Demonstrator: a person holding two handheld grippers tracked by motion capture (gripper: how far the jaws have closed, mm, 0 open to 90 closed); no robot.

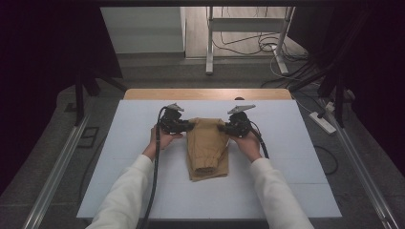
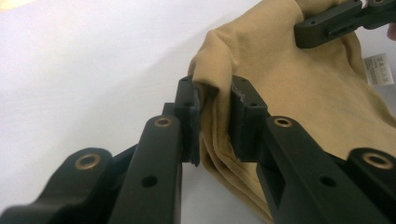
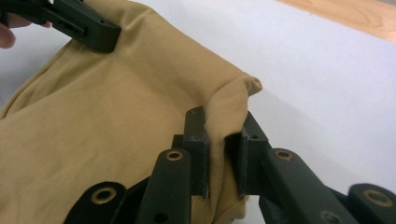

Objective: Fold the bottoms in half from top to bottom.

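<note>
A folded tan garment (image 1: 207, 150) lies in the middle of the white table cover (image 1: 286, 157), long side running away from me. My left gripper (image 1: 191, 126) pinches its far left corner, and my right gripper (image 1: 221, 128) pinches its far right corner. In the left gripper view the cloth (image 2: 280, 88) bunches between the pads of the left gripper (image 2: 215, 116); a white label (image 2: 379, 67) shows at the right. In the right gripper view a raised ridge of cloth (image 3: 116, 116) sits pressed between the pads of the right gripper (image 3: 223, 149). Each gripper view also catches the other gripper's black jaw at the opposite corner.
A wooden table edge (image 1: 205, 94) runs behind the white cover. Metal rails (image 1: 57, 167) flank the table on both sides. A power strip (image 1: 324, 122) and cables lie on the floor at the right, and a metal frame (image 1: 246, 26) stands beyond.
</note>
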